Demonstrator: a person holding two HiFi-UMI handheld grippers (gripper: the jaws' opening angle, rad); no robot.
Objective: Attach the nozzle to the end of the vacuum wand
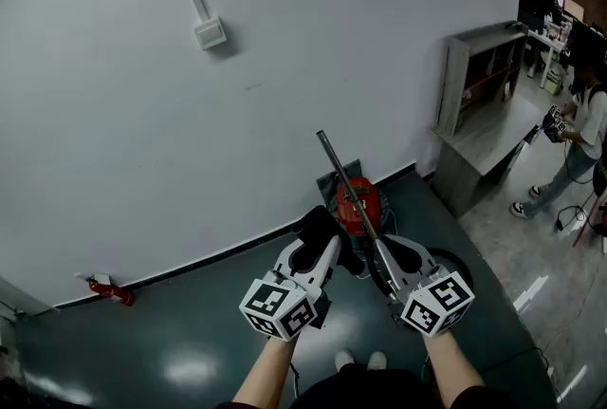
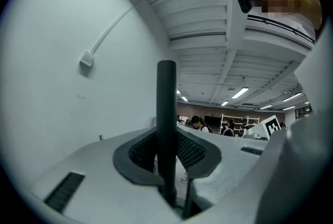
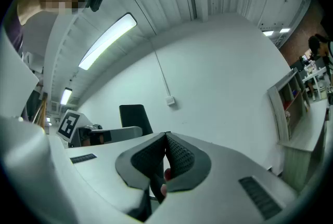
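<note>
So the person is holding the nozzle (image 1: 316,222) up close to the wand (image 1: 341,172), with both grippers clenched.

The left gripper (image 1: 313,250) is clamping the black nozzle, which is standing upright between its pads and poking up past them. The right gripper (image 1: 394,255) is sitting with its jaws pinched together. A dark sliver and a bit of red are showing low in the slot, and it's hard to tell what that is. The wand is running as a thin metal rod from just beside the right gripper, over the red vacuum body (image 1: 360,203), above the dark green floor (image 1: 190,322) by the white wall (image 1: 142,141).
</note>
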